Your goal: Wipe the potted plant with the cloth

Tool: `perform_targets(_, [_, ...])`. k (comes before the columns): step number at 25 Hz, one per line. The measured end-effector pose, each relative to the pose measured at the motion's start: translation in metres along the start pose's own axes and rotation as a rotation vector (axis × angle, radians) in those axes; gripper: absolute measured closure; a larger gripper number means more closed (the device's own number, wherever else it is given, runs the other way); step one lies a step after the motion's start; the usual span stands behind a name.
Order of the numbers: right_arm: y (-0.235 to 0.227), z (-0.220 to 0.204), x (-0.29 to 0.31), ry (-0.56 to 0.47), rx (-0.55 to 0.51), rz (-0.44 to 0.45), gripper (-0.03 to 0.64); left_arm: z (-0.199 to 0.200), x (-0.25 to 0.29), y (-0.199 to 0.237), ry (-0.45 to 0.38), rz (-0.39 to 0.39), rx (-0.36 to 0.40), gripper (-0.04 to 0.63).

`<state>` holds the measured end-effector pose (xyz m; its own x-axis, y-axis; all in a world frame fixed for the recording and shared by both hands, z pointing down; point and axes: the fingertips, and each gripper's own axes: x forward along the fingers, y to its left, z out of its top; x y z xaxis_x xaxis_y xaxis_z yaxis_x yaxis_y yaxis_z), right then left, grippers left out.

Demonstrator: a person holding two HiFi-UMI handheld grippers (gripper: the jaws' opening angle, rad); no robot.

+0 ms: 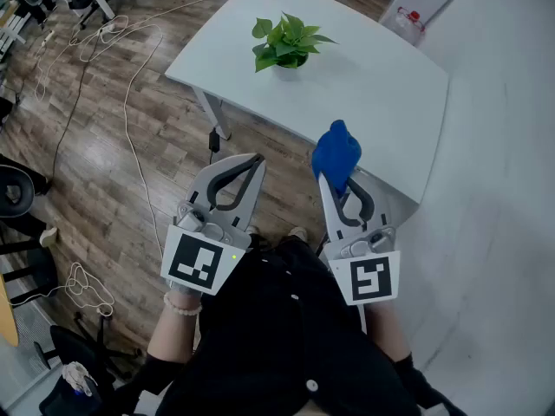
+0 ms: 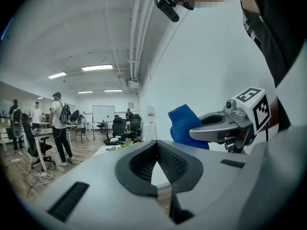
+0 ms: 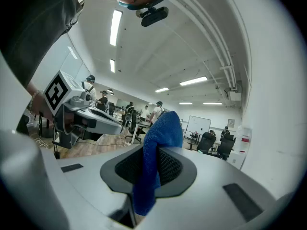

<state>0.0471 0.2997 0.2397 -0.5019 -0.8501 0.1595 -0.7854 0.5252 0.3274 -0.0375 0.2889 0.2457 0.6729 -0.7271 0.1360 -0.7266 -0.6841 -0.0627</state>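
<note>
A small green potted plant [image 1: 284, 45] in a white pot stands on the white table [image 1: 373, 102], well ahead of both grippers. My right gripper [image 1: 330, 180] is shut on a blue cloth [image 1: 336, 154], which bunches up beyond its tips; the blue cloth [image 3: 154, 162] hangs pinched between the jaws in the right gripper view. My left gripper [image 1: 257, 159] is shut and empty, held level beside the right one, short of the table's near edge. From the left gripper view the blue cloth [image 2: 184, 126] and the right gripper [image 2: 225, 128] show to the right, and the plant's leaves [image 2: 120, 146] lie far ahead.
White cables [image 1: 130, 94] trail over the wood floor left of the table. A white wall [image 1: 512, 189] runs along the right. Office chairs [image 1: 17, 189] stand at the left edge. People and desks [image 2: 57, 123] fill the far room.
</note>
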Motion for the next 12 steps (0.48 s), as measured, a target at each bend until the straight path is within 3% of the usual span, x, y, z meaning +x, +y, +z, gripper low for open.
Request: perform_targets(12, [0.0035, 0.0011, -0.0019, 0.003, -0.002, -0.018, 0.534, -0.0009, -0.0003, -0.0035, -0.012, -0.031, -0.002, 0.581])
